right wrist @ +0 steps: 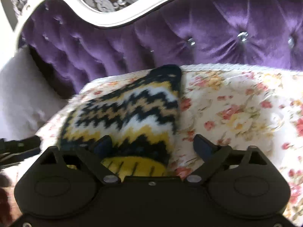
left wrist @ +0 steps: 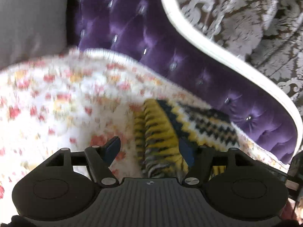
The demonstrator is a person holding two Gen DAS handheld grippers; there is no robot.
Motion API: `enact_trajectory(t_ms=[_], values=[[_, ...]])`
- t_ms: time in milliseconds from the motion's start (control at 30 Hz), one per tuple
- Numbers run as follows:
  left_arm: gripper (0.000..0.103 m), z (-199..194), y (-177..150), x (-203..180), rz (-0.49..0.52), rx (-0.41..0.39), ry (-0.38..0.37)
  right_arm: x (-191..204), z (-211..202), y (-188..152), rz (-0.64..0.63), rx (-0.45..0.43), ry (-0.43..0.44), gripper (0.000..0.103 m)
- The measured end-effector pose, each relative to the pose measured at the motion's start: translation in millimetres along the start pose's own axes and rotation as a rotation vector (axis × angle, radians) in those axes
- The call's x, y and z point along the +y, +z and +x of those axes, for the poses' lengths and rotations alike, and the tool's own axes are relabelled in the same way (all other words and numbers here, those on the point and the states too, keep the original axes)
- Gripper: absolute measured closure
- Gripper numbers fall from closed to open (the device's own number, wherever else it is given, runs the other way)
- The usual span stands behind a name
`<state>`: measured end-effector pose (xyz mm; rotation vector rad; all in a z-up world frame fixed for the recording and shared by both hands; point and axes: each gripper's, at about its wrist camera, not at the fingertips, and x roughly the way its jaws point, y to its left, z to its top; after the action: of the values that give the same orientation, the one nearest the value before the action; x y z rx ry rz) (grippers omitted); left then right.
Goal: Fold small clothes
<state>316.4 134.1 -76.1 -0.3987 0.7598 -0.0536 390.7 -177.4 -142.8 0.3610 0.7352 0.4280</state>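
A small knitted garment with yellow, black and white zigzag bands [right wrist: 128,111] lies on a floral seat cover [right wrist: 236,113]. My right gripper [right wrist: 153,143] is open, its jaws spread wide around the garment's near yellow ribbed hem. In the left wrist view the same garment [left wrist: 164,130] shows its ribbed edge between the open jaws of my left gripper [left wrist: 149,147]. I cannot tell if either gripper touches the knit. The left wrist view is blurred.
The cover lies on a purple tufted sofa back [right wrist: 208,37] with a white curved frame [left wrist: 208,43]. A grey cushion [left wrist: 32,19] sits at the left. Patterned wallpaper [left wrist: 246,19] is behind. The other gripper's edge [right wrist: 19,149] shows at the left.
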Motion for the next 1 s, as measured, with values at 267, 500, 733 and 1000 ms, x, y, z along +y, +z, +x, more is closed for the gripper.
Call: enact_trajectory(t_ms=[267,500,733,1000], values=[[0.031,26,-9,-2,-0.024,0.118,-0.067,-9,3,-3,0.116,0.01,0.244,0.001],[0.03,36,-11,-5,-0.031,0.121,-0.121,-15,-2,-4,0.135,0.031,0.236,0.049],[0.031,37,-34,-42,0.021,0.203,-0.262,27,-46,-10,-0.148,0.005,0.041,0.055],[0.031,36,-85,-120,0.214,0.312,-0.399,4,-126,-28,-0.187,0.014,-0.169,0.055]])
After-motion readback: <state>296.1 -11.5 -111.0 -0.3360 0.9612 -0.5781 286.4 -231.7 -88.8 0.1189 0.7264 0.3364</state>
